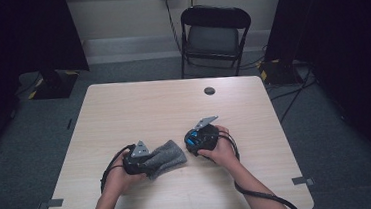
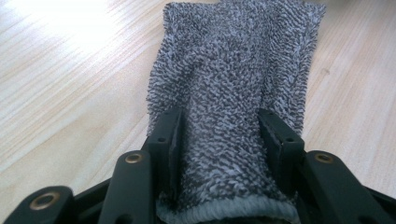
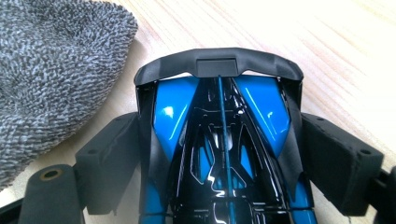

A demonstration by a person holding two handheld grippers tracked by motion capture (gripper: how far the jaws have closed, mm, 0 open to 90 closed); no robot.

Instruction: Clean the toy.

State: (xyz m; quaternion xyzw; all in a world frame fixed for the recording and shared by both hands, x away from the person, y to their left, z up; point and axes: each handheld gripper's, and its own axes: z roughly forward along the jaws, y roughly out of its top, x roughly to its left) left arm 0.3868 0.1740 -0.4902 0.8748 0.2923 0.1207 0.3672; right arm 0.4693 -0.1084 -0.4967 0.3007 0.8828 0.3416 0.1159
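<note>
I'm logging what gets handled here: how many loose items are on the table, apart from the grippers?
2: a grey cloth at the near left, clamped in the left gripper, and a blue toy car just right of it, between the right gripper's jaws.

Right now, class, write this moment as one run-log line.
left gripper: shut on grey sock | right gripper: shut on blue-and-black toy car | sock on table, car beside it
</note>
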